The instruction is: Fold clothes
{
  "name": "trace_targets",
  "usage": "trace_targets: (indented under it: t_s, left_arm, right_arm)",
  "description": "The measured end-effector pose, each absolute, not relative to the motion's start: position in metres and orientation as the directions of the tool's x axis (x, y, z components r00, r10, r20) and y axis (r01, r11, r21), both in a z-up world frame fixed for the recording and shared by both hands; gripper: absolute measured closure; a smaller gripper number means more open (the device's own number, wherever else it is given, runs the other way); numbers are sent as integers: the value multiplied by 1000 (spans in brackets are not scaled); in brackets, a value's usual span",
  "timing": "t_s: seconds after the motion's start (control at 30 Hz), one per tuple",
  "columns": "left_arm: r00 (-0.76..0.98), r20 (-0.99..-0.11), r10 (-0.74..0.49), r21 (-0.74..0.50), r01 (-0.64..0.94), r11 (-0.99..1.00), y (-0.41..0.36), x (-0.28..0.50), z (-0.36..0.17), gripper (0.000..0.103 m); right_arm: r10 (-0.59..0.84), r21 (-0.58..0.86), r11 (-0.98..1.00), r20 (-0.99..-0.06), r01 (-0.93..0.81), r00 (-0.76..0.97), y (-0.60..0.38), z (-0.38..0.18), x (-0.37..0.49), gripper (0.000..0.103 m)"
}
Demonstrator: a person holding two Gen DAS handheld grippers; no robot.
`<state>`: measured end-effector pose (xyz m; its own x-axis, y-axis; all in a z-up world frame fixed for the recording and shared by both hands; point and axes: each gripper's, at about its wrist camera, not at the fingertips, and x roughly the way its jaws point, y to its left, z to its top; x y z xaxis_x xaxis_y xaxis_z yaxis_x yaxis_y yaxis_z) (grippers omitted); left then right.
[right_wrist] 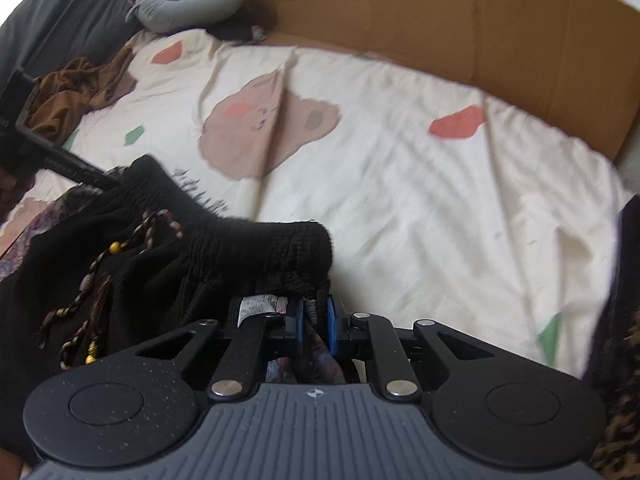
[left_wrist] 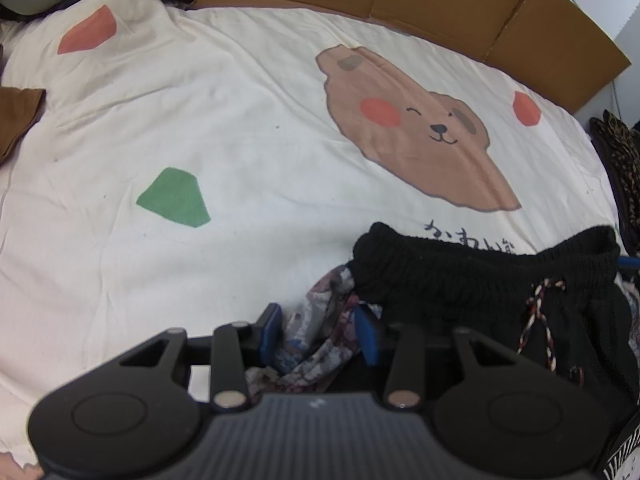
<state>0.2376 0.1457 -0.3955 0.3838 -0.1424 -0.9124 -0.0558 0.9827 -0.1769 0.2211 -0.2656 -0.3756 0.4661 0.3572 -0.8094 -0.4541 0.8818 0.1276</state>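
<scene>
A garment with a black ribbed elastic waistband (left_wrist: pixel 460 276) and flowered fabric (left_wrist: pixel 320 348) below it hangs between both grippers, over the bed. A braided, beaded drawstring (right_wrist: pixel 120 252) dangles from the waistband (right_wrist: pixel 240 248). My left gripper (left_wrist: pixel 320 328) holds a bunch of the flowered fabric between its blue pads, just under the waistband's left end. My right gripper (right_wrist: pixel 314 316) is shut narrowly on fabric under the waistband's right end. One of the left gripper's fingers (right_wrist: pixel 72 166) shows at the far end of the waistband in the right wrist view.
A cream bed cover (left_wrist: pixel 240 140) with a bear print spreads ahead. Cardboard panels (left_wrist: pixel 440 8) stand along its far side. A brown cloth (right_wrist: pixel 76 88) and a grey cushion (right_wrist: pixel 188 4) lie at the far left. Leopard-print fabric (left_wrist: pixel 620 168) lies at the right edge.
</scene>
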Motion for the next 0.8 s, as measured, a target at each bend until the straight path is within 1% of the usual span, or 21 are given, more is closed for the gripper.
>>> trace_targets:
  t_s: [0.13,0.23,0.3,0.37,0.47,0.5,0.63,0.8]
  left_arm:
    - [388,-911,-143,-177,-53,983,146,237,-396,59]
    - [388,-910,-146,-178,-48,983,147,238,-396,59]
    - [387,-910,-148,-175,-35,984,147,238,-395,59]
    - [387,-910,-150,-173,-25,985,148,238,-394,59]
    - [396,-906,-153,-177,-26,984,153,238,-387,59]
    - [404,-902,-155,-181,-25,983,155,237,-384,60]
    - [436,-886,-159,-190,-28,981,166,235,-371,60]
    - [437,-889,-137,-166,-29,986,176,237,-370,62]
  right_arm:
    - [312,73,894,-810,-442,497,-267,-373,223,94]
    - [307,79,892,-828,-445,469,-263,-384,224,93]
    - [337,130,892,-829,-432,446,-265,-387,224,91]
    - [359,169,895,-822,-412,441,-271,-386,224,87]
    - [371,193,897,-816,-397,442,-279,-385,223,74]
    - [372,197,898,-817,-392,441,-281,-385,223,66]
    - [393,228,893,-814,-387,428,-287,-387,225,66]
    - [386,207,887,-822,-412,418,-279,-392,232,66]
